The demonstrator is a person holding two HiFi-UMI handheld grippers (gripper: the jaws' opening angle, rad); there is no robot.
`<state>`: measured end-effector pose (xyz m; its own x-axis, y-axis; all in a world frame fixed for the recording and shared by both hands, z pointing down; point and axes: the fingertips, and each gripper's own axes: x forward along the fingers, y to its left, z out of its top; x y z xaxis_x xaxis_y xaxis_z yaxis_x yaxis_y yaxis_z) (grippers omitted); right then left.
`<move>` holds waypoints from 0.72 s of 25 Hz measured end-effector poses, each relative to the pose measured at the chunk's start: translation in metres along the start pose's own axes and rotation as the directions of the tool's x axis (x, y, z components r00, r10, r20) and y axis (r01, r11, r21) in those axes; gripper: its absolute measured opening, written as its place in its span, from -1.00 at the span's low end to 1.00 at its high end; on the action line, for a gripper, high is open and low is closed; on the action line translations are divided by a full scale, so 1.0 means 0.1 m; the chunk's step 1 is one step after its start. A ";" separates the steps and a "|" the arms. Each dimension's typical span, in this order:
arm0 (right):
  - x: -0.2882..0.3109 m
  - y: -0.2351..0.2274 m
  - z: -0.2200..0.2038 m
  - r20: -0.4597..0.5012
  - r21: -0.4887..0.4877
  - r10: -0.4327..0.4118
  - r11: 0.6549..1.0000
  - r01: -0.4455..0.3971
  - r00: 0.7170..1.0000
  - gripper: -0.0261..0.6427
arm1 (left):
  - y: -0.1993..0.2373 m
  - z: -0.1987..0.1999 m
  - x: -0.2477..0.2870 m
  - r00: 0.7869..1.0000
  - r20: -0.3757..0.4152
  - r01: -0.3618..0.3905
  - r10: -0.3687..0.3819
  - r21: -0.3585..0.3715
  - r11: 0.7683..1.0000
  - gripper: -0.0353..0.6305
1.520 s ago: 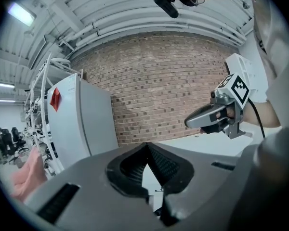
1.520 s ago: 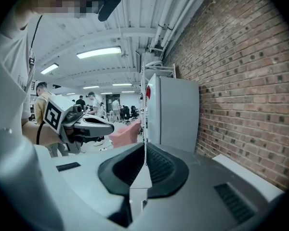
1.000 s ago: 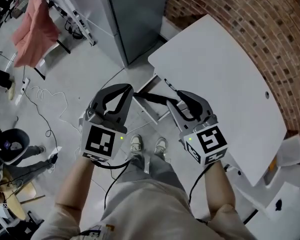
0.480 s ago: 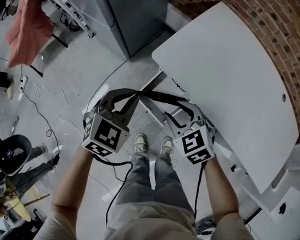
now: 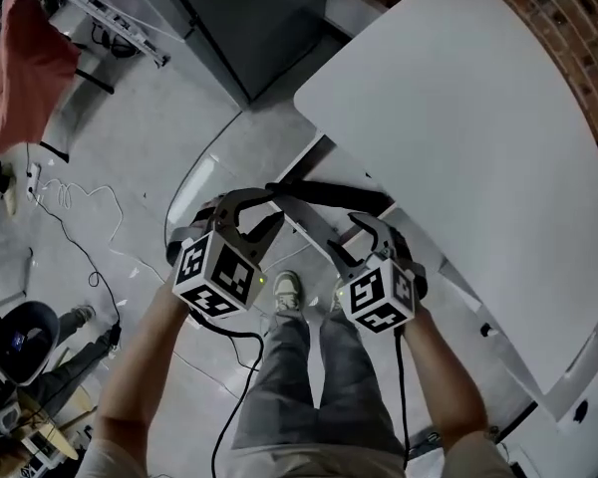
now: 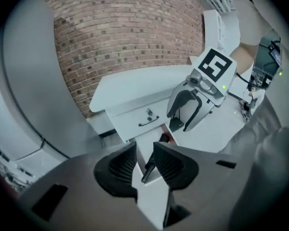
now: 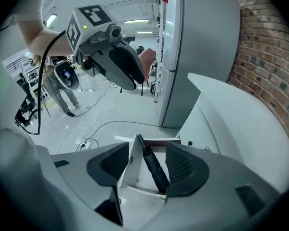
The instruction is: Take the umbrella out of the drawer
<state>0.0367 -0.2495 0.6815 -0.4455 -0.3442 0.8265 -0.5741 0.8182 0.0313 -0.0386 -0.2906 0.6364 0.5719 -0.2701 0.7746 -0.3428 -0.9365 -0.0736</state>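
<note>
A black folded umbrella (image 5: 331,194) lies lengthwise in the open white drawer (image 5: 301,223) under the desk. In the head view my left gripper (image 5: 249,212) hangs above the umbrella's left end and my right gripper (image 5: 367,235) above its right part. Both have just been opening and stand open, touching nothing. The left gripper view looks down between its jaws (image 6: 144,165) onto the umbrella (image 6: 151,163), which lies further off in the drawer (image 6: 145,150). In the right gripper view the umbrella (image 7: 155,170) also shows between the jaws (image 7: 144,165), pads clear of it.
The white desk top (image 5: 458,137) overhangs the drawer on the right. A shut upper drawer with a handle (image 6: 149,122) sits above it. A grey cabinet (image 5: 249,18) stands behind, cables (image 5: 75,207) trail on the floor at left, and my shoes (image 5: 287,289) are just below the drawer.
Both grippers have dropped from chest height down over the open drawer and tipped further downward. Their jaws stand wider apart than before.
</note>
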 end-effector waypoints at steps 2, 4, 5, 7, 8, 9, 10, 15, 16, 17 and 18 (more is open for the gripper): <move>0.24 -0.01 -0.17 -0.026 -0.011 -0.001 1.000 0.001 1.000 -0.28 | -0.04 -0.21 0.24 0.998 -0.057 0.024 -0.021 0.049 0.999 -0.59; 0.48 -0.04 -0.34 -0.052 -0.028 -0.006 1.000 0.005 0.999 -0.27 | -0.07 -0.44 0.48 0.993 -0.114 0.051 -0.040 0.095 0.994 -0.53; 0.58 -0.04 -0.40 -0.064 -0.036 -0.010 0.999 0.008 0.998 -0.26 | -0.08 -0.54 0.58 0.990 -0.135 0.062 -0.046 0.116 0.991 -0.50; 0.73 -0.03 -0.48 -0.089 -0.051 -0.017 0.999 0.013 0.996 -0.25 | -0.10 -0.71 0.71 0.986 -0.158 0.082 -0.060 0.142 0.986 -0.49; 0.80 0.00 -0.52 -0.100 -0.061 -0.021 0.998 0.015 0.995 -0.24 | -0.12 -0.78 0.77 0.984 -0.166 0.095 -0.070 0.149 0.984 -0.49; 0.88 0.02 -0.57 -0.109 -0.071 -0.023 0.997 0.015 0.994 -0.24 | -0.14 -0.86 0.84 0.981 -0.176 0.110 -0.083 0.154 0.982 -0.49; 0.99 0.04 -0.63 -0.113 -0.080 -0.022 0.997 0.013 0.993 -0.24 | -0.17 -0.95 0.93 0.977 -0.192 0.128 -0.096 0.159 0.979 -0.48; 1.52 0.03 -1.05 -0.112 -0.108 -0.004 0.994 -0.008 0.994 -0.24 | -0.25 -1.45 1.59 0.959 -0.265 0.144 -0.102 0.144 0.979 -0.47; 1.60 0.03 -1.13 -0.123 -0.117 -0.004 0.993 -0.010 0.992 -0.24 | -0.24 -1.52 1.69 0.958 -0.273 0.133 -0.087 0.153 0.979 -0.47; 1.68 0.02 -1.20 -0.130 -0.124 -0.007 0.992 -0.010 0.991 -0.24 | -0.23 -1.59 1.78 0.956 -0.283 0.125 -0.073 0.170 0.977 -0.47; 1.76 0.00 -1.27 -0.133 -0.128 -0.009 0.992 -0.008 0.991 -0.24 | -0.23 -1.65 1.87 0.954 -0.294 0.124 -0.064 0.190 0.974 -0.47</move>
<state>0.0455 -0.2517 0.8982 -0.3449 -0.2874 0.8936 -0.4775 0.8733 0.0965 -0.0467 -0.2829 0.8866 0.3488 -0.1318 0.9279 -0.1217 -0.9880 -0.0946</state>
